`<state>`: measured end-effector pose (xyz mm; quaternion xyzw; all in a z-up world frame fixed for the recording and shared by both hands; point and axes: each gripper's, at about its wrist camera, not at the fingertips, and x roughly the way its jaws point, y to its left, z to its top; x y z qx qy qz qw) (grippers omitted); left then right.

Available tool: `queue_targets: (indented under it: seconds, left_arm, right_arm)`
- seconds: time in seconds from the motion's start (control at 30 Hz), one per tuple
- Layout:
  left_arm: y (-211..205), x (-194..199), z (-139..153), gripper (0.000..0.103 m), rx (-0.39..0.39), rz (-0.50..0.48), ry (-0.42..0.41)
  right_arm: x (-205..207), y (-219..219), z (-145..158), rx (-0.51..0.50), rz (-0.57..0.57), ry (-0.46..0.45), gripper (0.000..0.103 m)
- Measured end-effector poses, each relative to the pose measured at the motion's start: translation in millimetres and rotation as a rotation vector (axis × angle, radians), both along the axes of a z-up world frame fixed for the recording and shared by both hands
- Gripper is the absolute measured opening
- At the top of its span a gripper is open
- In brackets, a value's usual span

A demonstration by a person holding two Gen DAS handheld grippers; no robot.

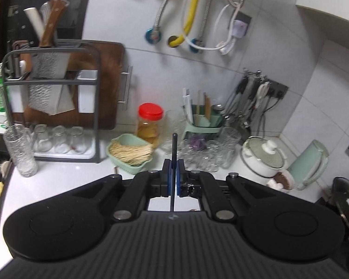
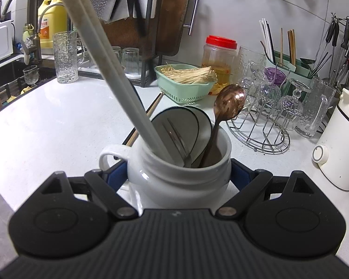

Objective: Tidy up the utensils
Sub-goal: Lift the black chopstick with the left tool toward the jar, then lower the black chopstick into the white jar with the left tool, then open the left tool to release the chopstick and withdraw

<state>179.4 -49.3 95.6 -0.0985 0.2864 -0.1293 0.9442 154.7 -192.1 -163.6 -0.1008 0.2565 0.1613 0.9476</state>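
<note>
I am gripping a thin black chopstick [image 1: 173, 162] in the left gripper [image 1: 173, 169], its blue pads pressed tight on the stick, which is standing roughly upright between them, its top end poking above the fingers and its lower end running down toward the gripper body. With the right gripper [image 2: 179, 174] I am steadying the white ceramic jar [image 2: 174, 179]; the jaws are spread wide and sitting against the jar's two sides, so I am judging that it has the jar held. Inside the jar, white chopsticks [image 2: 118, 88] are leaning out to the left, with a fork [image 2: 178, 139] and a copper spoon [image 2: 230, 103] beside them. I am reading this as the sorting step: one stick pulled and waiting to be carried to its holder. The next move, I think, is taking the black stick across to the green utensil caddy [image 1: 203, 122] at the back of the counter, where other chopsticks are already standing. Getting there is going to need care: the glasses on the wire rack [image 2: 260, 137] are crowding the front of the caddy, and the red-lidded jar [image 1: 150, 123] and the green basket of noodles [image 1: 129, 154] are sitting just to its left. A wooden chopstick [image 2: 151, 109] is lying on the countertop [image 2: 65, 121] behind the jar, not yet collected.
</note>
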Motion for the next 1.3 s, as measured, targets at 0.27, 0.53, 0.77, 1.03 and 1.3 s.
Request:
queue_targets:
  seconds: [0.27, 0.53, 0.77, 1.03, 1.3]
  left_arm:
    - [-30.6, 9.7, -14.2, 0.004, 0.011, -0.085, 0.06]
    - [-44.2, 32.8, -50.4, 0.004, -0.015, -0.122, 0.208]
    - [-70.0, 57.3, -74.2, 0.005, 0.053, -0.165, 0.323]
    - [-87.2, 70.9, -108.2, 0.005, 0.109, -0.167, 0.429]
    - [-90.0, 67.7, -101.7, 0.005, 0.131, -0.146, 0.404]
  right_arm:
    - [0.2, -0.3, 0.2, 0.004, -0.001, 0.002, 0.093]
    - [-0.1, -0.3, 0.0, 0.004, 0.001, -0.001, 0.093]
    - [-1.0, -1.8, -0.7, 0.005, 0.009, -0.007, 0.093]
    - [0.4, -2.3, -0.5, 0.004, 0.018, -0.003, 0.093]
    - [0.8, -3.6, -0.6, 0.004, 0.032, -0.004, 0.093]
